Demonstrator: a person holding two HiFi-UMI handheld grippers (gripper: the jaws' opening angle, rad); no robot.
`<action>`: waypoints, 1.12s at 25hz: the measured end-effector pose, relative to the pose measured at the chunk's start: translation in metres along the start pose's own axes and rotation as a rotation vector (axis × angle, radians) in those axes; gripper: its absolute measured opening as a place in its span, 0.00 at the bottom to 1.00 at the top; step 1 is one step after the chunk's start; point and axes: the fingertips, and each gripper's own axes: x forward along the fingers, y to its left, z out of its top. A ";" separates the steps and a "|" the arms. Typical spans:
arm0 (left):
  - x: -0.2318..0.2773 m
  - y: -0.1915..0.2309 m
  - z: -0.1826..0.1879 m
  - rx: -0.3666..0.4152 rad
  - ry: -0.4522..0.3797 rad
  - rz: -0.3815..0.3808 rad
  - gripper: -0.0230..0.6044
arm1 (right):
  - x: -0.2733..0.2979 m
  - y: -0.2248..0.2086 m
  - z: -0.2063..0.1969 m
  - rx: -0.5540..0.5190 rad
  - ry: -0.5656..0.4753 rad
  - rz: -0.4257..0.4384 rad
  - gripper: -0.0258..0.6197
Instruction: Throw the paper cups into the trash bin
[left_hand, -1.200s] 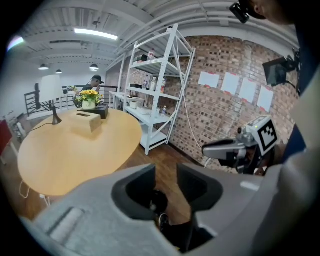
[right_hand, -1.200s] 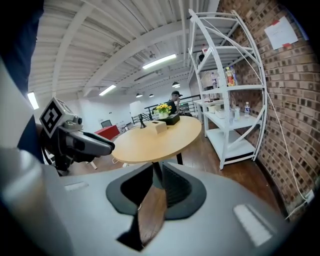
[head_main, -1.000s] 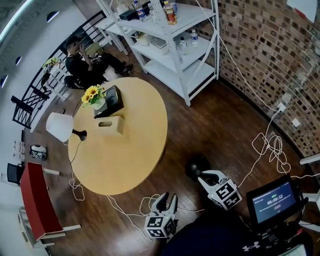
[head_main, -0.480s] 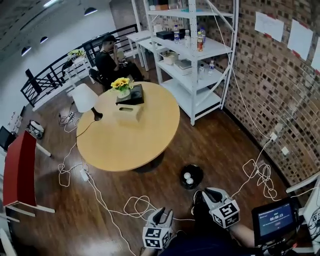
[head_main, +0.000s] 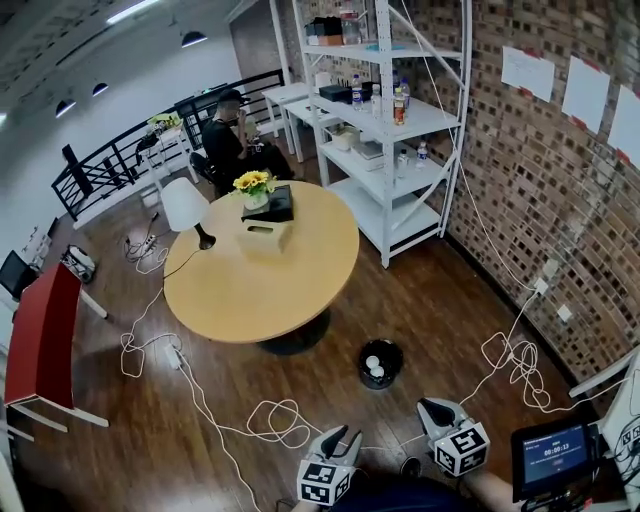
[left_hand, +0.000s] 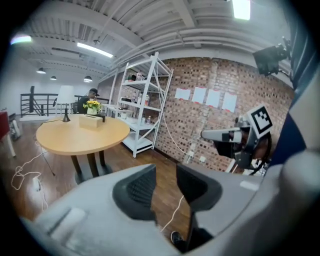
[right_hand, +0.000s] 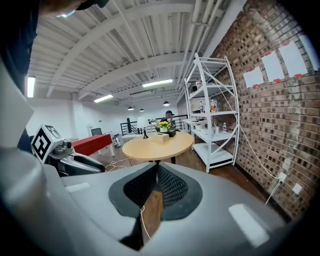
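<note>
A small black trash bin (head_main: 381, 363) stands on the wooden floor just right of the round table, with two white paper cups (head_main: 374, 366) lying inside it. Both grippers hang low at the bottom of the head view, well short of the bin. My left gripper (head_main: 337, 441) (left_hand: 166, 175) is open, and only floor shows through the gap between its jaws. My right gripper (head_main: 431, 408) (right_hand: 157, 167) has its jaws closing, the pads meeting at the tips with nothing between them. Neither gripper holds a cup.
The round wooden table (head_main: 260, 290) carries a tissue box (head_main: 264, 236), flowers (head_main: 253, 183) and a white lamp (head_main: 186, 205). A white shelf unit (head_main: 400, 120) lines the brick wall. Cables (head_main: 280, 420) loop across the floor. A person (head_main: 225, 135) sits far behind the table.
The right gripper was over the bin; both grippers have drawn back from it and two cups now show inside. The right jaws have come together.
</note>
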 end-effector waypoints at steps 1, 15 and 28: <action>0.002 -0.007 0.004 -0.010 -0.018 -0.005 0.24 | -0.005 0.000 -0.001 0.012 0.004 0.006 0.07; 0.014 -0.038 0.029 0.012 -0.075 -0.013 0.22 | -0.036 -0.015 0.007 0.030 -0.099 0.091 0.06; 0.019 -0.042 0.018 0.008 -0.055 -0.020 0.22 | -0.041 -0.012 -0.002 -0.012 -0.094 0.092 0.06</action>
